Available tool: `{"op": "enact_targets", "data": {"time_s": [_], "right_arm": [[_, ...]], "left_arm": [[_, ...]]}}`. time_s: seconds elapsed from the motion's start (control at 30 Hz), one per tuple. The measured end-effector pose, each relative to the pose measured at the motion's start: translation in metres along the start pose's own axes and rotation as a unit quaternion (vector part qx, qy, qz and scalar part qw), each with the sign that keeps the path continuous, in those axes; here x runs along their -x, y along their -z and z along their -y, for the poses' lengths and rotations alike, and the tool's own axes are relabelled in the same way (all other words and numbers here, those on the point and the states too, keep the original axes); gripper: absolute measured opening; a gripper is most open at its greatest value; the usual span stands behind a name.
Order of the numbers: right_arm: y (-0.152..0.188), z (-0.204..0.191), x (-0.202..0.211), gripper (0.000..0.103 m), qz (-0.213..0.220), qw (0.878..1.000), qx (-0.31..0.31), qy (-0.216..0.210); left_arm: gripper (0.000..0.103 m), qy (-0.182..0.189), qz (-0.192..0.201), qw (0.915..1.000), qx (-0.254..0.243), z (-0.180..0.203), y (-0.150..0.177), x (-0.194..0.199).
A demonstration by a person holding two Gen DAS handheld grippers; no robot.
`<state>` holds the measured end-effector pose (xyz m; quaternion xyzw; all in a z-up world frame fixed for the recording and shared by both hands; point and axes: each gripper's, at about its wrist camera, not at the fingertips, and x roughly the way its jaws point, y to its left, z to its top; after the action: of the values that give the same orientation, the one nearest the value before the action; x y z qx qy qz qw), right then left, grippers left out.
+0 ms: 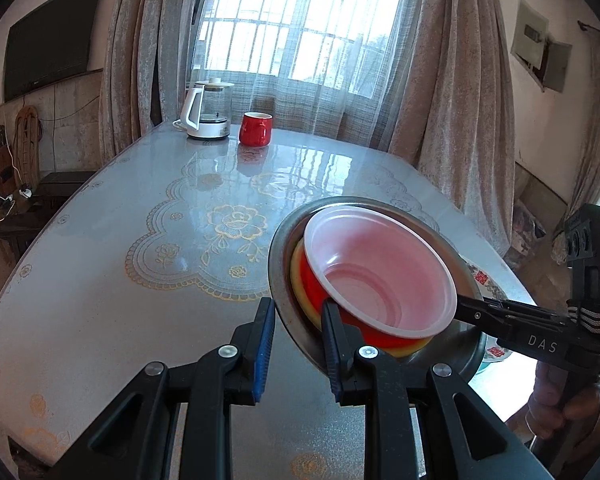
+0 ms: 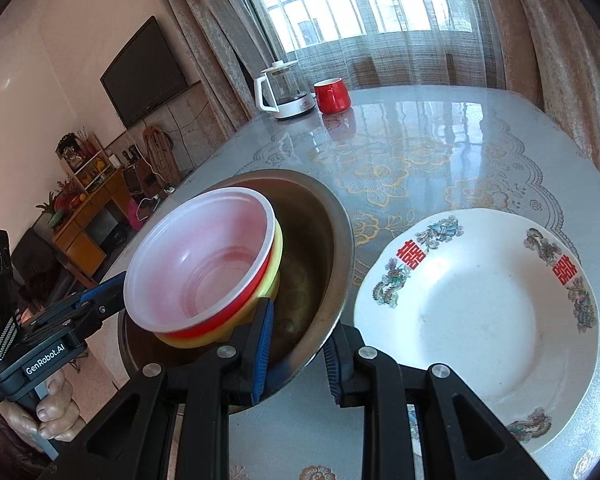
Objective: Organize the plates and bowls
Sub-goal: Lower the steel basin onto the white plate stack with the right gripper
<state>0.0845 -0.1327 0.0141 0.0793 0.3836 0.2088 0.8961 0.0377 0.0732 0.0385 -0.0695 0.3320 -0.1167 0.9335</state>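
Steel bowl (image 2: 320, 240), clamped at opposite rims by our left tool (image 1: 296, 344) and right tool (image 2: 300, 344), hangs tilted just left of the white plate (image 2: 476, 312).

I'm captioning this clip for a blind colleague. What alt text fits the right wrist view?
Two tools, the right tool and the left tool, clamp opposite rims of a tilted metal bowl holding stacked plastic bowls. A white decorated plate lies beside it on the glossy table, with a kettle and red mug behind.

Tilted steel bowl (image 2: 316, 240) holds nested bowls (image 2: 204, 264), beside plate (image 2: 480, 312).
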Motion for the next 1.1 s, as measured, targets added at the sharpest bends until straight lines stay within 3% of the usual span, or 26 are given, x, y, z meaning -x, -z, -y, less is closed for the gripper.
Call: {"op": "enact_targets", "data": {"time_s": [0.6,1.1], "right_arm": [[0.007,0.092,0.062,0.025,0.045,0.99,-0.09,0.099],[0.012,0.119,0.053,0.025,0.033,0.983,-0.116,0.135]], "left_arm": [[0.023,0.079,-0.043,0.9942,-0.06,0.1,-0.025,-0.067],[0.025,0.081,-0.094,0.9901,-0.067,0.122,-0.012,-0.1]]}}
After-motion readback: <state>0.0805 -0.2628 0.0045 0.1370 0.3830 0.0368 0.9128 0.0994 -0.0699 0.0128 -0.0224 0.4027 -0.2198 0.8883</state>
